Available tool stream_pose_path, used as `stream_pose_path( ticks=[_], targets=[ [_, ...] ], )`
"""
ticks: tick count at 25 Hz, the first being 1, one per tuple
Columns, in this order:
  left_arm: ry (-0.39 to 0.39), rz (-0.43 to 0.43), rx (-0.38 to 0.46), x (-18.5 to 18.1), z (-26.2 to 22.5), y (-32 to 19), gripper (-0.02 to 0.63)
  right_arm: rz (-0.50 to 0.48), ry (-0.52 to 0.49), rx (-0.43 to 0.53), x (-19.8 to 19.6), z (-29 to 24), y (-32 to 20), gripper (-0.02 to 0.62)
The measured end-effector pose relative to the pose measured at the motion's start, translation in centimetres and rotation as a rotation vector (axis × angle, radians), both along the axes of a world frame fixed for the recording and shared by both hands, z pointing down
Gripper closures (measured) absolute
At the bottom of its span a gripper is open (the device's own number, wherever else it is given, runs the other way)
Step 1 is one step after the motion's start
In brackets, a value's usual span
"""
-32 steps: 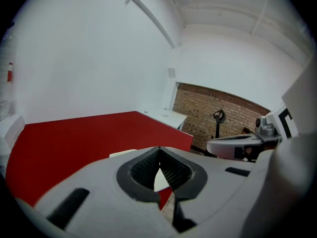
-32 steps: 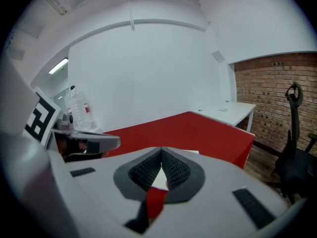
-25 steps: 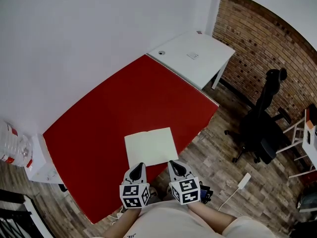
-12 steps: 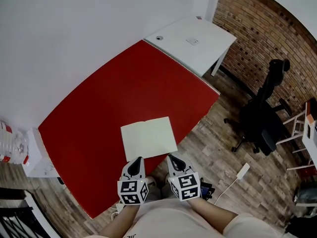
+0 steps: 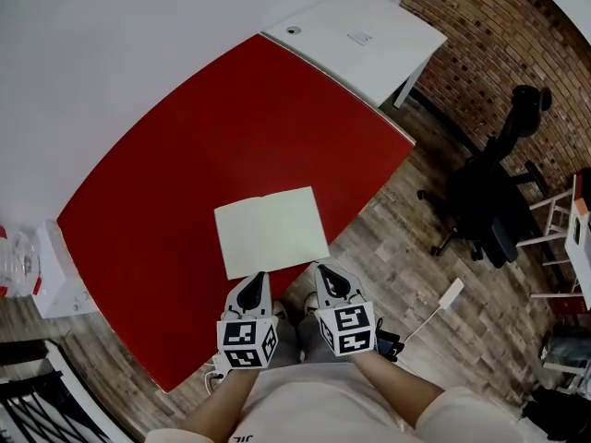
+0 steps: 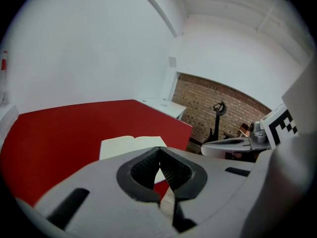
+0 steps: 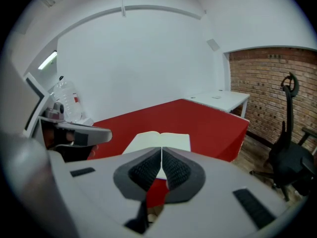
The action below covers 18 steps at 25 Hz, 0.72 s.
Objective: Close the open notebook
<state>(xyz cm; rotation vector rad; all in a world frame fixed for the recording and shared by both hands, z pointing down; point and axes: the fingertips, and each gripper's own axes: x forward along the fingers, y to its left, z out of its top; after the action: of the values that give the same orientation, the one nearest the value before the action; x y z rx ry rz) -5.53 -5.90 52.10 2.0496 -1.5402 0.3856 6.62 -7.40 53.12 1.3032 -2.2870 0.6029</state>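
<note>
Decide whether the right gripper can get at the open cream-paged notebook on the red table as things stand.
Probably yes. The right gripper, jaws shut, hangs just short of the open cream-paged notebook on the red table, and nothing stands between them.

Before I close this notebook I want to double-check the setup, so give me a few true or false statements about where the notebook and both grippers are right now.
1. The notebook lies open on the red table. True.
2. The left gripper is clamped on a notebook page. False: its jaws are together with nothing between them.
3. The right gripper has its jaws together and holds nothing. True.
4. The notebook sits at the table's far end, next to the white desk. False: it lies near the edge closest to the person.
5. A black office chair stands on the wooden floor to the right of the table. True.
</note>
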Motion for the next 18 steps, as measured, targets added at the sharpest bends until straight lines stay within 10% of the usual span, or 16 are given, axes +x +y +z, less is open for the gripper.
stream_pose_path(
  ticks=[18],
  targets=[
    [-0.009, -0.005, -0.048, 0.8, 4.4, -0.6, 0.6, 0.132, -0.02, -0.201, 3.9, 10.6, -2.6, 0.531]
  ],
)
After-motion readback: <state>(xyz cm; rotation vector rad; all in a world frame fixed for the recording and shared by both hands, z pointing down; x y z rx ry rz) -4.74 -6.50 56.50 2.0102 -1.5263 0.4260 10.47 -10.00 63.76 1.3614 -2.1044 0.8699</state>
